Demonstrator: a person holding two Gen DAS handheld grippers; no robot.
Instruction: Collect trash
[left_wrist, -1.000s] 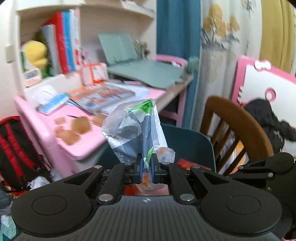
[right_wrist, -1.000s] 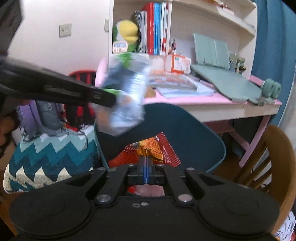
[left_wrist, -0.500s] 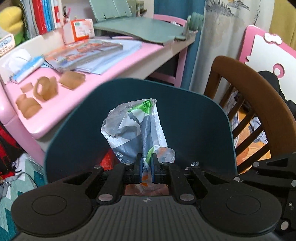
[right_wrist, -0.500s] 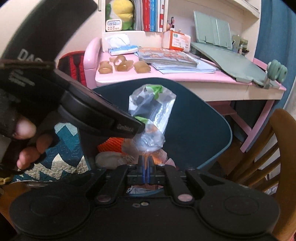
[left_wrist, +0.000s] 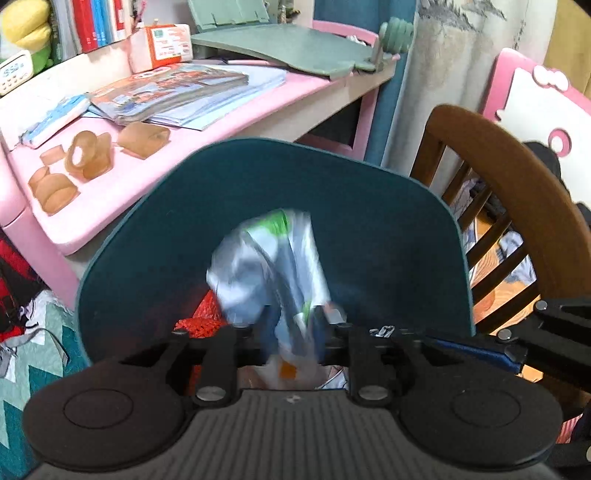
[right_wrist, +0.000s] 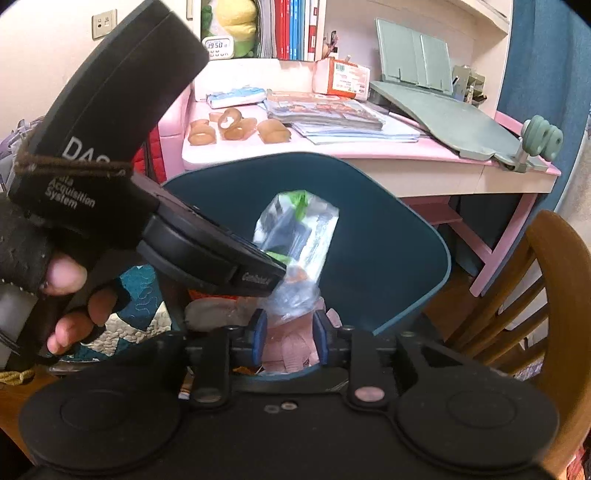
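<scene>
**Over the bin, letting go of the wrapper**

Over the open mouth of the dark teal bin (left_wrist: 388, 236) your left hand-held gripper (left_wrist: 291, 336) has its jaws opening, with the crumpled plastic wrapper (left_wrist: 269, 269) between them. That view is blurred at the pads, so you cannot tell whether they have left the plastic yet. Your right hand-held gripper (right_wrist: 289, 334) sits at the near rim with its jaws opening too; they stand apart on either side of the wrapper's lower end, and a gap shows on each side.

To do this step well, keep the left hand-held gripper inside the rim line until the plastic is plainly free. Thin film tends to cling to a pad, so open wide and do not flick. Hold the right hand-held gripper clear of the fall, so the wrapper does not catch on its blue pads (right_wrist: 259, 338).

The wrapper is clear, crinkled film with green print near its top, dark blue panels and an orange patch low down. It stands upright against the bin's raised back wall. Under it lie a red snack packet (left_wrist: 201, 319) and pale pink scraps (right_wrist: 291, 349), already inside. It looks light and springy, so it may settle slowly or perch on the heap.
</scene>
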